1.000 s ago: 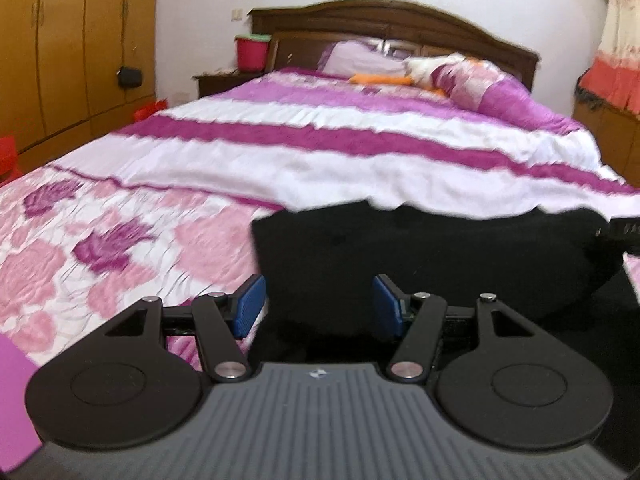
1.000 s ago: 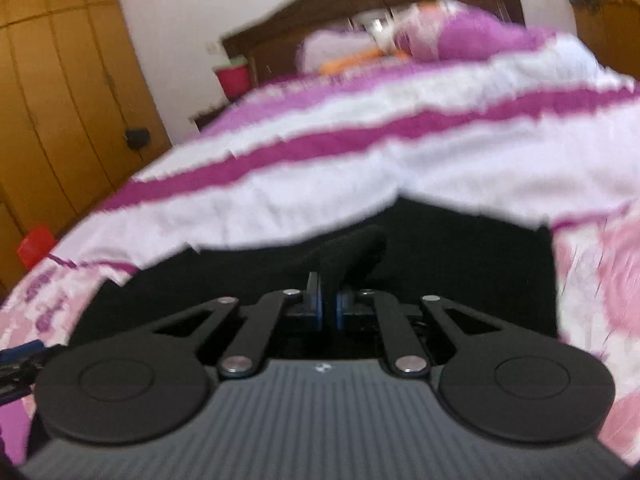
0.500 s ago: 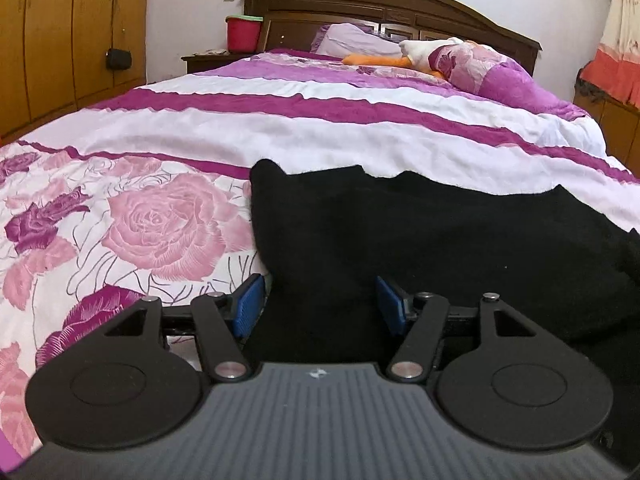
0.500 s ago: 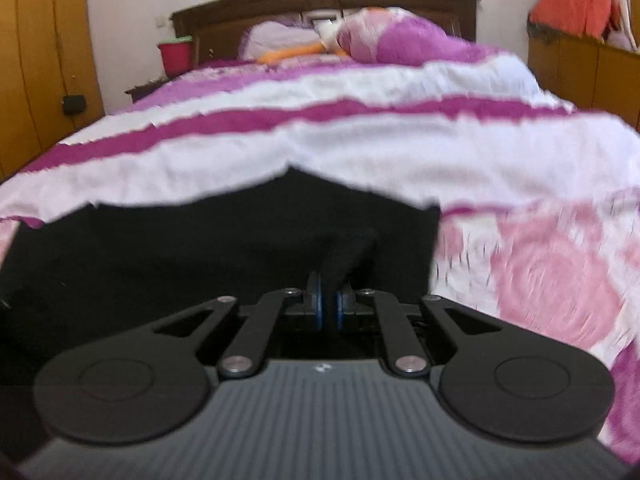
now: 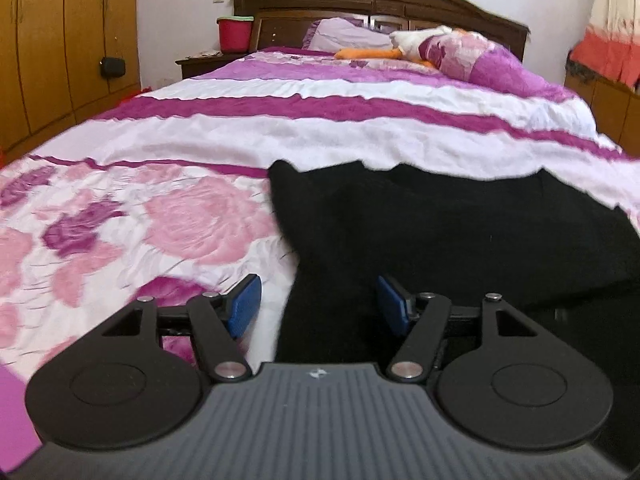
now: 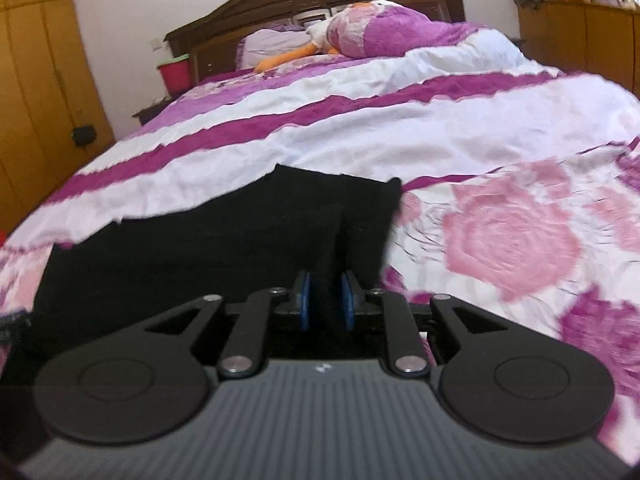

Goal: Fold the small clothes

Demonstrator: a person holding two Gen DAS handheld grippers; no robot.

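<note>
A black garment (image 5: 440,232) lies spread on the bed's floral quilt (image 5: 120,220). My left gripper (image 5: 318,306) is open, its blue pads either side of the garment's near left edge, low over the bed. In the right wrist view the same garment (image 6: 180,248) fills the lower left. My right gripper (image 6: 325,298) is nearly closed, its blue pads pinching a raised fold of the black cloth near the garment's right edge.
The bed has a purple-and-white striped cover (image 5: 320,120), pillows (image 5: 480,60) and an orange-and-white soft toy (image 5: 384,50) by the dark headboard. A red bucket (image 5: 234,34) stands on the nightstand. Wooden wardrobes (image 5: 52,48) line the left wall.
Both grippers have shifted over the bed and come lower. The right gripper's pads have parted slightly but still hold the black fold. The left gripper stays open.
</note>
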